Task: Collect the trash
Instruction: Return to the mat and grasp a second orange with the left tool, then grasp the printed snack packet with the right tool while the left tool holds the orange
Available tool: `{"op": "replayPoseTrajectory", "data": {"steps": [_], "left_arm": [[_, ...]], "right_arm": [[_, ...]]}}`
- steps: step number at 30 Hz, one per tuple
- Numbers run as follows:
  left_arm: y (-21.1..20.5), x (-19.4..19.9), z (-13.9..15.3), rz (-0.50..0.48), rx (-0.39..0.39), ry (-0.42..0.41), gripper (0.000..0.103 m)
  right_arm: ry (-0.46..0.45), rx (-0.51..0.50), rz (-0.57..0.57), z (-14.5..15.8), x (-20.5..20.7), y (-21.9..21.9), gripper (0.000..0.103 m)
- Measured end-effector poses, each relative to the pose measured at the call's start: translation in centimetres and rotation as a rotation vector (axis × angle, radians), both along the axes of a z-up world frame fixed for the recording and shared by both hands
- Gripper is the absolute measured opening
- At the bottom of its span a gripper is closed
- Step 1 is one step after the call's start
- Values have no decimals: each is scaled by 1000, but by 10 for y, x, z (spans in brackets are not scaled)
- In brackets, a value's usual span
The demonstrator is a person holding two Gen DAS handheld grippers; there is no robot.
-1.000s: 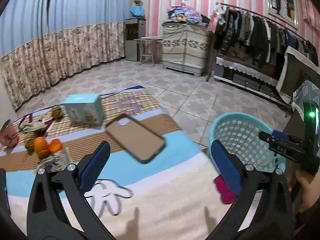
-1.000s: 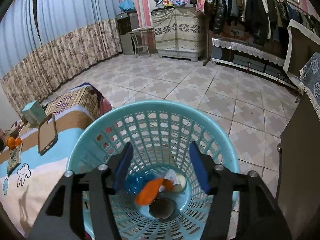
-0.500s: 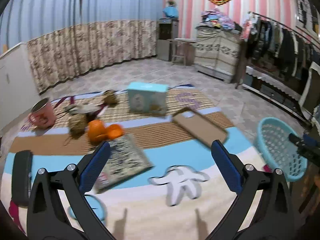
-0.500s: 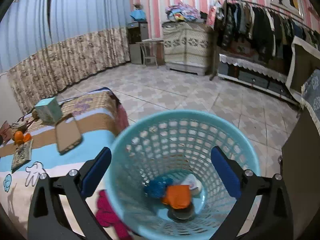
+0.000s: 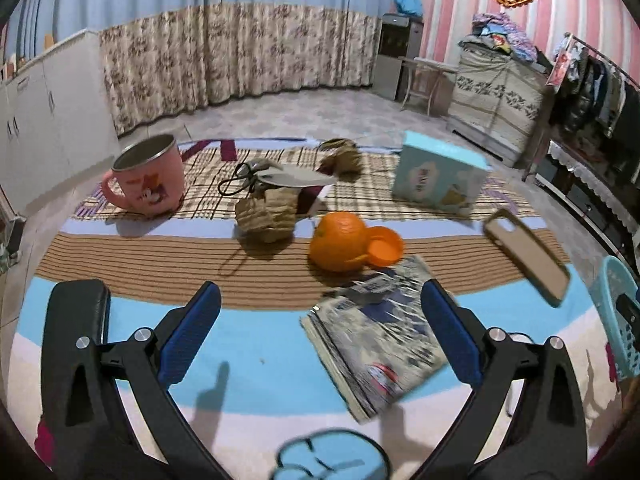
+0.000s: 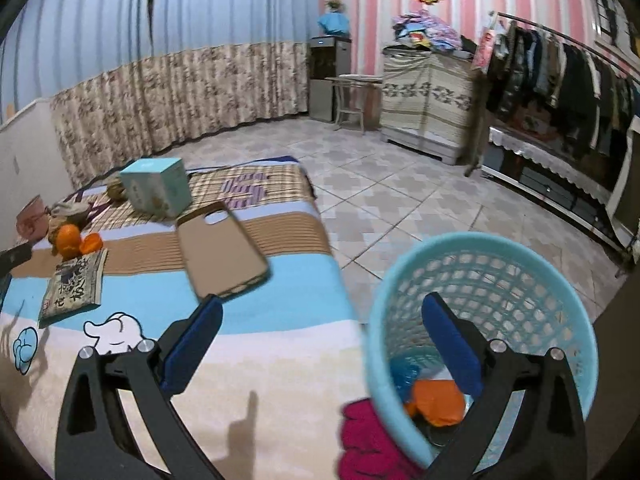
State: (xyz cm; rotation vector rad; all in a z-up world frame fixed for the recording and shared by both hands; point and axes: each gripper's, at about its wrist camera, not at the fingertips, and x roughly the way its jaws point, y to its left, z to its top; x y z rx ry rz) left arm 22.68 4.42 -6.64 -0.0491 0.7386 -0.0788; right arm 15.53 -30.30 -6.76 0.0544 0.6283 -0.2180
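Orange peel (image 5: 383,246) sits touching the whole orange (image 5: 338,241) on the blanket (image 5: 256,344). Both our tongs, left (image 5: 320,338) and right (image 6: 322,342), gape empty. Risk: we grab the fruit, or miss the basket (image 6: 516,256) rim.

perforated plastic basket (image 6: 516,276), glossy wrapper (image 5: 380,344)

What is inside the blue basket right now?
In the right wrist view, the blue basket holds an orange piece and a blue wrapper at the bottom. The right gripper's finger covers part of the floor, so other trash may be hidden.
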Motion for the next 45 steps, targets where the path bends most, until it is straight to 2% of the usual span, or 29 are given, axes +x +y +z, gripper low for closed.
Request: {"op": "replayPoseTrajectory", "data": {"steps": [3,8,12,14,19,28,33,37,38,40,45], "left_arm": [[-1,20,-8,-9,12,24,90],[-20,52,-19,-60,50,70,71],[-32,71,-33,-77,87,123,65],[-33,74,-36,-92,77,133,48],[-25,69,-32,-107,44,108,39],[10,13,-7,-62,93,25,38],[43,-19,-5,-32,85,19,38],[61,-36,-10,-22,82,27,38],[66,-39,-14,-23,84,33,38],[73,-42,-19,-21,84,41,38],[82,-46,-23,-9,49,46,38]], "right_arm": [[15,14,21,-3,11,8,98],[30,30,48,-8,24,18,98],[43,28,61,-11,30,21,98],[49,27,68,-12,32,22,98],[62,32,84,-12,36,28,98],[72,57,174,-4,40,82,98],[115,51,256,-10,50,131,98],[187,19,320,-25,61,167,96],[201,19,327,-28,63,171,94],[248,25,349,-35,70,182,78],[286,54,379,-43,74,192,67]]}}
